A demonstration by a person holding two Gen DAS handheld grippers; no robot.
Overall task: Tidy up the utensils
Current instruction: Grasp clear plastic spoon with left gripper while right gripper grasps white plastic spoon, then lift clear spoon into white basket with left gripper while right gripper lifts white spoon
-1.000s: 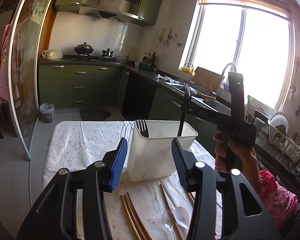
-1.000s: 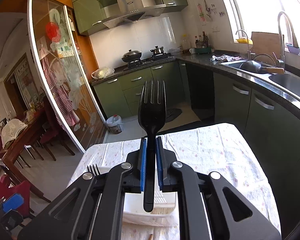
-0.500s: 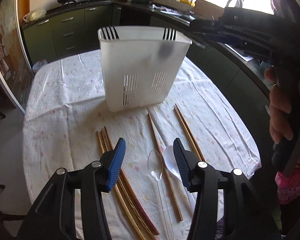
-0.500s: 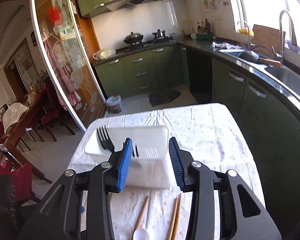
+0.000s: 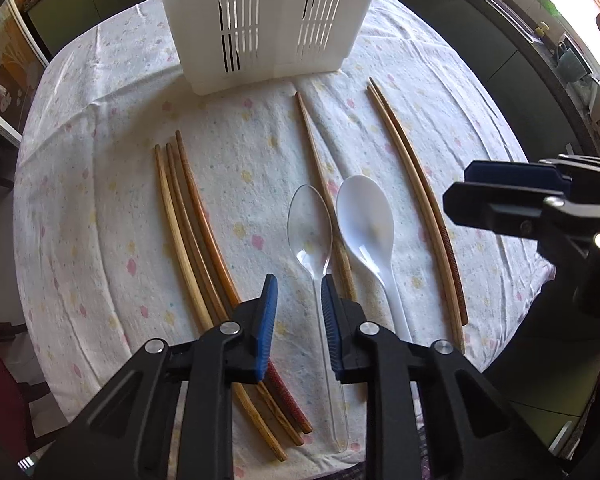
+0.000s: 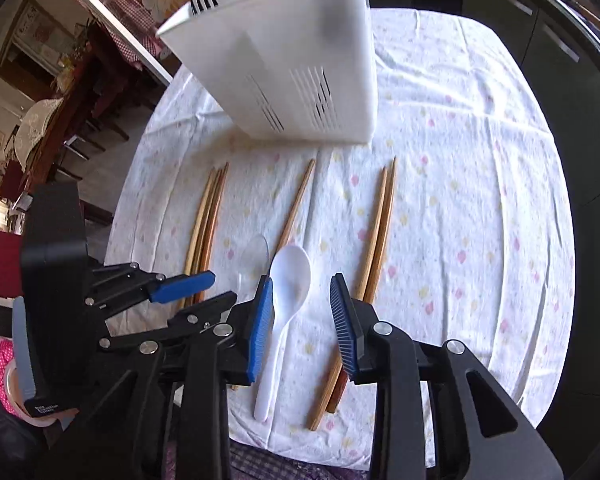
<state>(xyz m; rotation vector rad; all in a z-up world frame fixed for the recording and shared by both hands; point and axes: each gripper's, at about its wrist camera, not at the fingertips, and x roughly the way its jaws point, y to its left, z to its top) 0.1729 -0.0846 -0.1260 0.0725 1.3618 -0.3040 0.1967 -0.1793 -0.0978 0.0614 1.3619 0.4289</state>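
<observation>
Both grippers lowered over spoons (image 5: 365, 220), second fork now binned, fingers (image 5: 266, 316) closing

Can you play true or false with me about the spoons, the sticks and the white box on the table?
1. Two spoons lie side by side on the cloth. True: a clear spoon and a white spoon.
2. The white box lies flat on its side. False: it stands upright on the tablecloth.
3. The left tongs hold a fork. False: they are closing with the clear spoon's handle between them, not yet pinched.
4. The white spoon's handle lies between the right tongs. True; they are closing but not yet touching it.
5. All the chopsticks are in the box. False: three chopsticks, a single chopstick and a pair of chopsticks lie on the cloth.
</observation>
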